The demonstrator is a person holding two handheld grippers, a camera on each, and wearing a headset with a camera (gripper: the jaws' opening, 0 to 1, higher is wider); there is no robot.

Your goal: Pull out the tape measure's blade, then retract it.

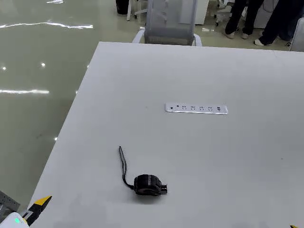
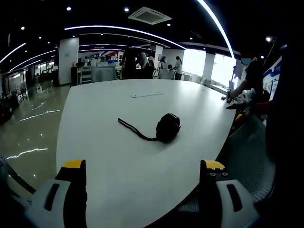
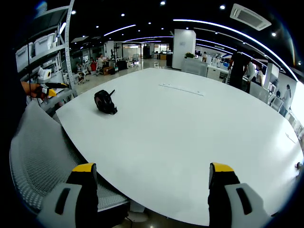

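A black tape measure [image 1: 149,185] lies near the front of the white table [image 1: 199,152], and no blade is drawn out. Its black wrist strap [image 1: 123,164] trails away to the far left. My left gripper [image 1: 35,209] sits at the table's near-left corner. In the left gripper view the left gripper [image 2: 143,166] is open and empty, well short of the tape measure [image 2: 168,127]. In the right gripper view the right gripper [image 3: 153,168] is open and empty at the table's near edge, with the tape measure [image 3: 105,101] far off to its left.
A white power strip [image 1: 196,109] is set into the middle of the table. A grey mesh chair [image 1: 170,21] stands at the far edge and another mesh chair [image 3: 38,156] at the near side. People stand beyond the far right corner.
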